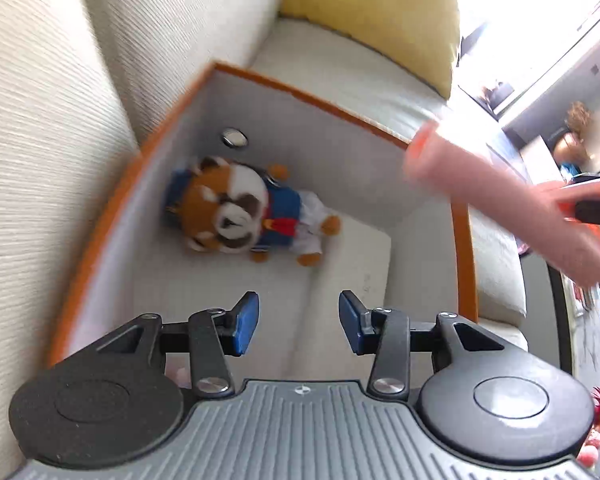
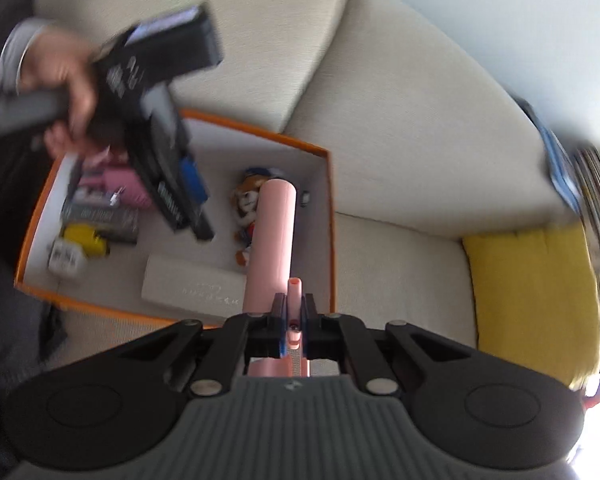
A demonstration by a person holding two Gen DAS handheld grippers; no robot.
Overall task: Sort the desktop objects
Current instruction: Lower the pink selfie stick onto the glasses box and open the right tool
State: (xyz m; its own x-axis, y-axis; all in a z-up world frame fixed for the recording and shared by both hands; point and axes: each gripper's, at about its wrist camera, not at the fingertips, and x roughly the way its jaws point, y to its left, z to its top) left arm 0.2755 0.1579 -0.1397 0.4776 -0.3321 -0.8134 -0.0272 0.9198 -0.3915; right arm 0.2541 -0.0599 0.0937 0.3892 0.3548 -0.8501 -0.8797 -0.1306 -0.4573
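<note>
Mostly filled both views: a cream sofa [image 2: 400, 128], with a yellow cushion [image 2: 532, 300] at the right of the right wrist view. Sat on the sofa seat: an orange-rimmed box [image 2: 332, 216], centre-left in that view. Lay inside it: a white oblong case [image 2: 188, 286] along the lower edge, a red panda plush toy [image 1: 240, 208] near the far wall, dark boxed items, a pink thing and a yellow thing at the left end. Hovered above the box: a pink cylinder [image 2: 274, 236], pinched at its narrow clip end by the right tongs [image 2: 294, 320], pressed together on it. Seen blurred in the left wrist view, the same cylinder crossing from the right edge. Hung over the box, lower centre of that view: the left tongs [image 1: 298, 320], spread and holding nothing, blue pads [image 1: 246, 322] apart. Gripped by a blurred hand [image 2: 64, 76] at upper left of the right wrist view.
</note>
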